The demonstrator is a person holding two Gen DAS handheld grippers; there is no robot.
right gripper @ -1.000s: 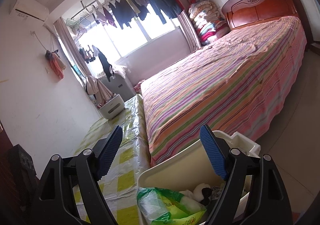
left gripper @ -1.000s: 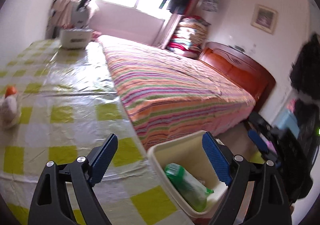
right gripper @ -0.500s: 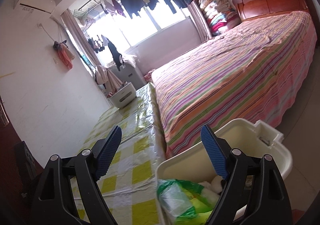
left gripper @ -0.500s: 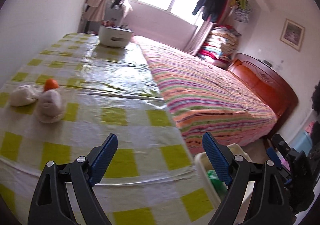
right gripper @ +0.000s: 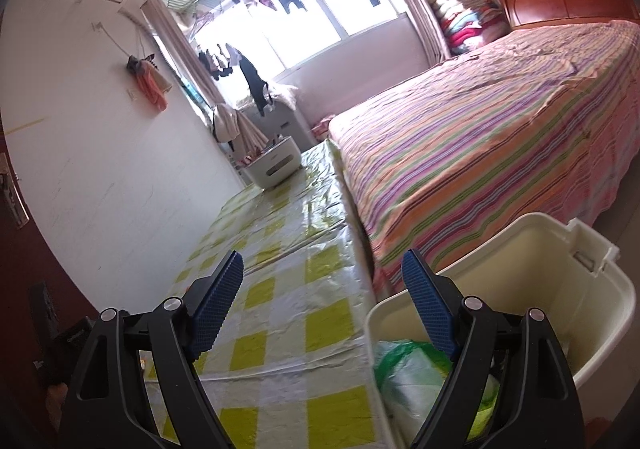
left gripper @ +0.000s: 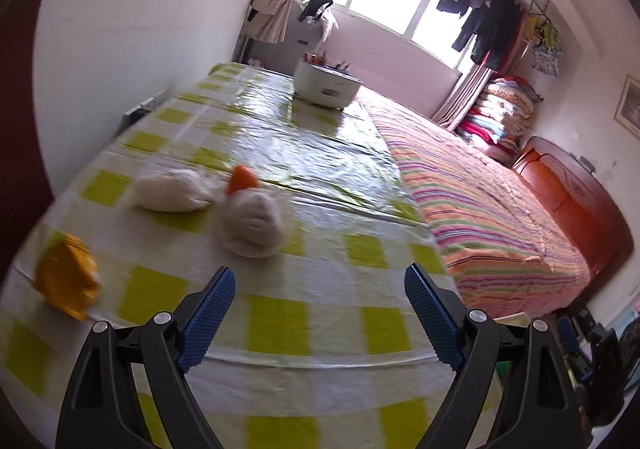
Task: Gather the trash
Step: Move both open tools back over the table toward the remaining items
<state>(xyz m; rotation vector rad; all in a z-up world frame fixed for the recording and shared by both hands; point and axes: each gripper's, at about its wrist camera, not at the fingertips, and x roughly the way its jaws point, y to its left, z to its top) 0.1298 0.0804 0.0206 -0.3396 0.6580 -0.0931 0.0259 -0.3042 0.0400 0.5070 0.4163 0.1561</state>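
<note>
Fingers (left gripper: 208, 313) on your left gripper (left gripper: 320, 309) stood apart, empty.
Step judged: reaching for crumpled tissue (left gripper: 252, 225); next, straddle and close.

The surface (left gripper: 276, 325) is covered in a glossy check of white and yellow-green squares. On it, two off-white crumpled wads (left gripper: 252, 225) are seen, with a bright orange piece (left gripper: 241, 178) just beside them and a yellow-orange wrapper (left gripper: 66, 281) further off to their left. Beside the surface, the bed (right gripper: 480, 153) is spread with stripes of pink, orange, green and purple. The bin (right gripper: 552, 289) beside the surface is cream, and a green-and-white bag (right gripper: 416, 381) is seen inside it. Blue ribbed pads are carried on the black tongs (left gripper: 318, 315).
</note>
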